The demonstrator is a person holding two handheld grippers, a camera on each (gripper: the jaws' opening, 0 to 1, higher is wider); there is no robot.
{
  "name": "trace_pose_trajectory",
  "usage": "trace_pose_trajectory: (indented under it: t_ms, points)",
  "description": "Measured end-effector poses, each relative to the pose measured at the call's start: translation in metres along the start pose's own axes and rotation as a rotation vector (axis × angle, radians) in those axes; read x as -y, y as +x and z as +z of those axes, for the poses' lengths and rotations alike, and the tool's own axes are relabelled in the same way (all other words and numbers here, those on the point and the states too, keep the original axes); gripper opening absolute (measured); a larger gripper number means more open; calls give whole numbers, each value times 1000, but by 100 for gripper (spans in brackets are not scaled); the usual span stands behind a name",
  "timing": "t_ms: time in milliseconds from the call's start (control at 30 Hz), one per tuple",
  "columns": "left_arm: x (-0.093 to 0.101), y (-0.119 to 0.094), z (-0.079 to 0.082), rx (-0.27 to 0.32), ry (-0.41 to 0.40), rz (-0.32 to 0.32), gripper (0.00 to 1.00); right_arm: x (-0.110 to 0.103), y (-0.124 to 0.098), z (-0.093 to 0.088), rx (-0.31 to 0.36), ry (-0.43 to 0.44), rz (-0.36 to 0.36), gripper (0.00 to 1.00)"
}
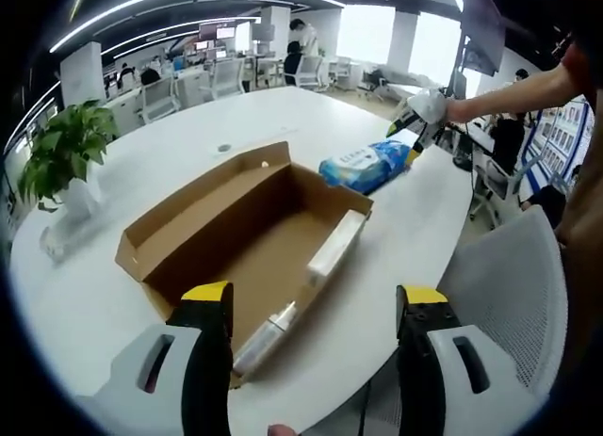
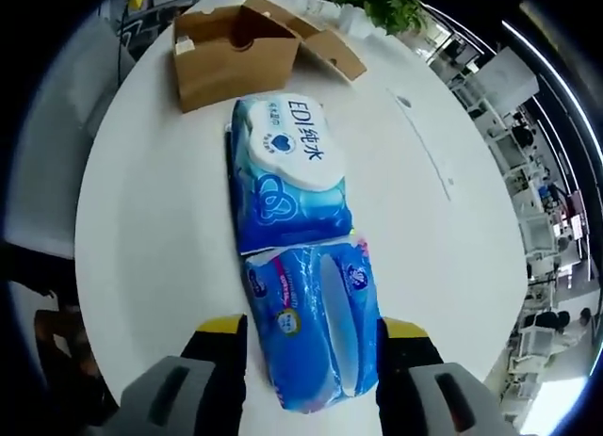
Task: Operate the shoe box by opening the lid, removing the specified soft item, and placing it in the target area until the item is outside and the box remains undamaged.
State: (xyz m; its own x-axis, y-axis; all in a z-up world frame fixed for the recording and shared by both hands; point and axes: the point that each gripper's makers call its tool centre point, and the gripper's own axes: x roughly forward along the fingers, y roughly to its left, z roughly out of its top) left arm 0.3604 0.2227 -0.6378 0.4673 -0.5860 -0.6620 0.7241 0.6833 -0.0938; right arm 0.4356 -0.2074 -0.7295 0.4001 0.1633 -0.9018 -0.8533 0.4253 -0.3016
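An open brown cardboard shoe box (image 1: 247, 221) lies on the round white table (image 1: 113, 295), its lid flap folded back. Inside it lie a white packet (image 1: 336, 248) and a clear-wrapped item (image 1: 267, 338). My left gripper (image 1: 316, 297) hovers open over the box's near end, nothing between its yellow-tipped jaws. Beyond the box's far right corner a blue wipes pack (image 1: 366, 165) is low over the table, with my right gripper (image 1: 412, 133) shut on its far end. In the right gripper view, the blue pack (image 2: 292, 219) stretches away from my right gripper (image 2: 314, 327) toward the box (image 2: 236, 48).
A potted plant (image 1: 61, 153) stands at the table's left edge, also seen as the plant (image 2: 382, 3) behind the box. A white office chair (image 1: 513, 266) sits close at the right. A person's arm (image 1: 513, 83) reaches in from the right. Desks and chairs fill the far room.
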Motion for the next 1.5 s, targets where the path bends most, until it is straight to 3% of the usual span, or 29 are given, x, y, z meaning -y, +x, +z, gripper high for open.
trace_pose_trajectory:
  t_ms: [267, 500, 700, 1133, 1267, 1500]
  points:
    - [0, 0, -2, 12, 0, -10, 70, -4, -9, 1, 68, 217, -3, 53]
    - [0, -3, -6, 18, -2, -14, 70, -9, -15, -3, 81, 289, -15, 53]
    - [-1, -2, -6, 23, -4, -21, 70, -7, -24, 5, 152, 422, -47, 53]
    - [0, 0, -8, 28, 7, -44, 69, -12, -39, 9, 206, 510, -87, 52]
    - [2, 2, -7, 38, 0, -50, 69, -15, -44, 16, 246, 559, -94, 53]
    - [4, 3, -6, 43, 6, -66, 69, -23, -49, 26, 276, 569, -108, 54]
